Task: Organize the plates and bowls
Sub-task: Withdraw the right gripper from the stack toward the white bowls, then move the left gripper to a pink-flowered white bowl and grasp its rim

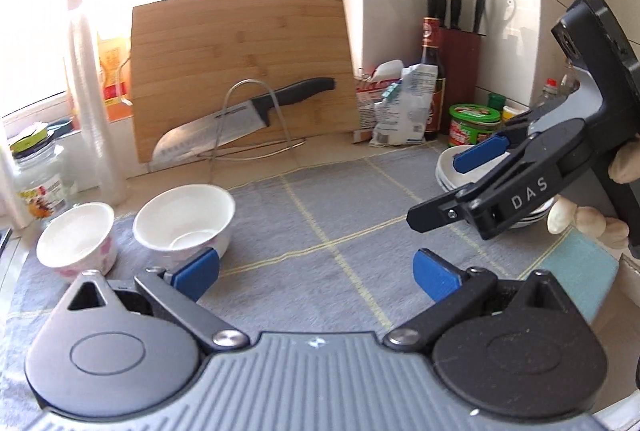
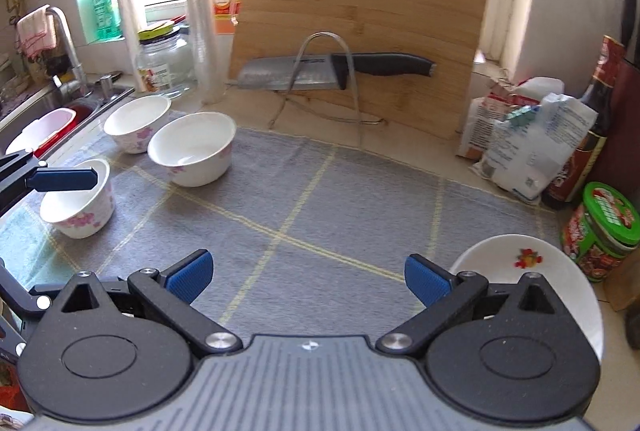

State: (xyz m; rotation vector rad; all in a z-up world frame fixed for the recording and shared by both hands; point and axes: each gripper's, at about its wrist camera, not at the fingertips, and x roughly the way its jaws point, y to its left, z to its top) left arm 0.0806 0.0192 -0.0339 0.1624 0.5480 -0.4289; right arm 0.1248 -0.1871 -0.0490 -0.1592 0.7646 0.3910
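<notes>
My left gripper (image 1: 316, 273) is open and empty, low over the grey mat (image 1: 320, 215). Just beyond its left finger stand a large white bowl (image 1: 186, 219) and a smaller pink-flowered bowl (image 1: 76, 243). At the right, my right gripper (image 1: 448, 187) hangs open above a stack of white plates (image 1: 450, 171), held by a gloved hand (image 1: 624, 159). In the right wrist view, the right gripper (image 2: 308, 279) is open with nothing in it. A white plate with a fruit print (image 2: 516, 259) lies beside its right finger. Three bowls (image 2: 192, 147) stand at the left, and a left gripper finger (image 2: 60, 179) is over the nearest one (image 2: 76, 207).
A bamboo cutting board (image 2: 360, 23) leans at the back, with a kitchen knife (image 2: 340, 71) on a wire rack. Bags (image 2: 532, 143), a dark bottle (image 2: 592, 135) and a green-lidded jar (image 2: 604, 231) crowd the right. A glass jar (image 2: 164, 63), stacked cups and a sink (image 2: 52, 119) are on the left.
</notes>
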